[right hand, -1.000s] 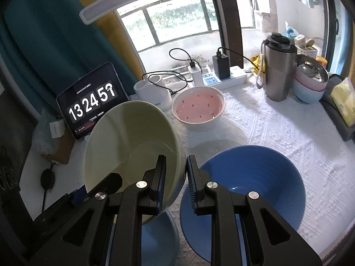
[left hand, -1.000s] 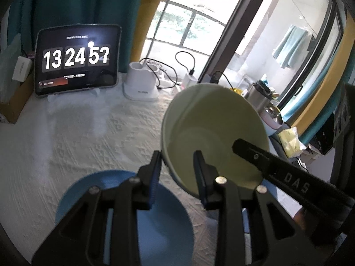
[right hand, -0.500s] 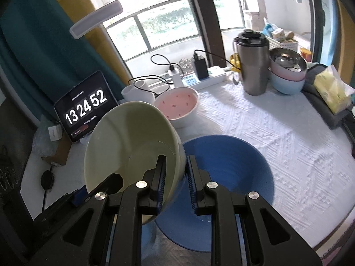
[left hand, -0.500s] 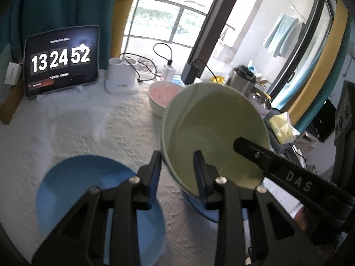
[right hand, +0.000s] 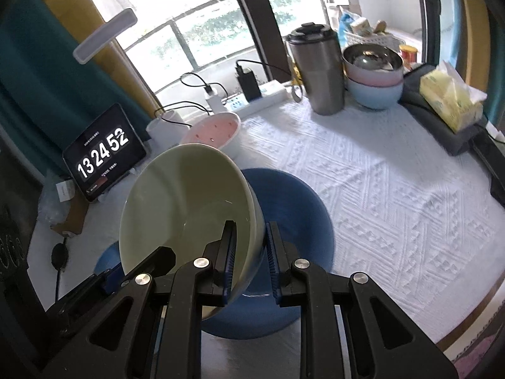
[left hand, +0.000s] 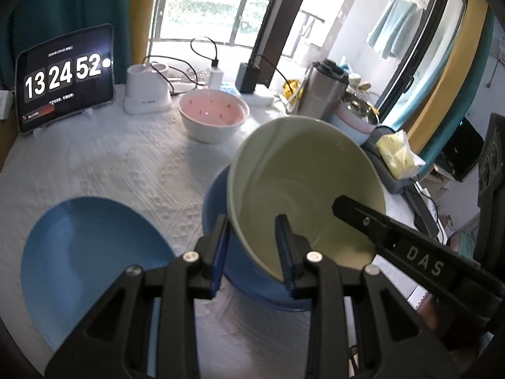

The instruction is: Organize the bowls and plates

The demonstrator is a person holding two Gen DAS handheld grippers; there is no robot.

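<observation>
Right wrist view: the right claw [right hand: 249,252] is clamped on the near rim of the green bowl [right hand: 189,202], one finger inside and one outside. The left claw [left hand: 254,246] is clamped on the opposite rim likewise. The bowl is thus held from both sides, tilted and lifted just above the blue bowl [right hand: 296,199], probably so that it can be nested inside. Pale green, glossy and empty, it looks smooth and slippery. A blue plate [left hand: 85,252] lies to the left on the tablecloth [right hand: 394,183]; a pink bowl [left hand: 213,117] stands behind.
</observation>
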